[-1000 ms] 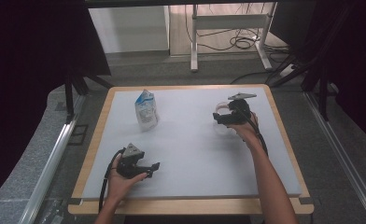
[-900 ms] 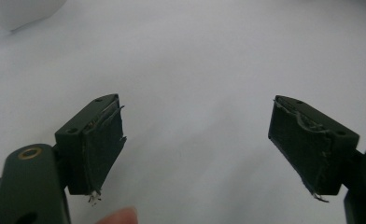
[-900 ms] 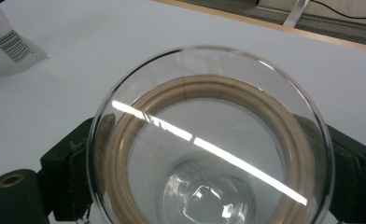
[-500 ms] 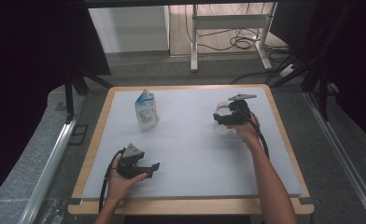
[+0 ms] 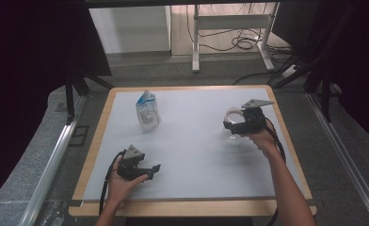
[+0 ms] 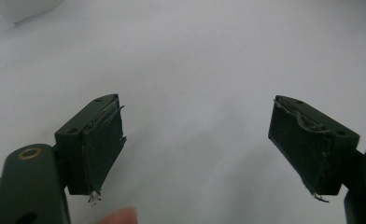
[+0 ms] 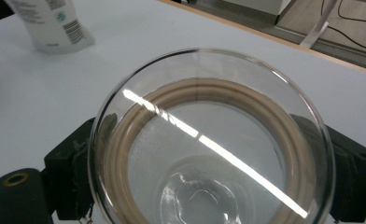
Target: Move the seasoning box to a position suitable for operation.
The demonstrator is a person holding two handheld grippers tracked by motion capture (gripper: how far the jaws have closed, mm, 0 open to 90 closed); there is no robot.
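— What have you got in your right gripper [image 5: 233, 126]?
— Its jaws are clamped on the glass lid [image 7: 209, 140], tan seal ring facing you, near the tabletop's [image 5: 196, 155] right edge.
— And your left gripper [image 5: 150, 170]?
— Jaws apart, empty, by the near edge, probably waiting. The pouch [image 5: 147, 111] stands toward the far left corner.
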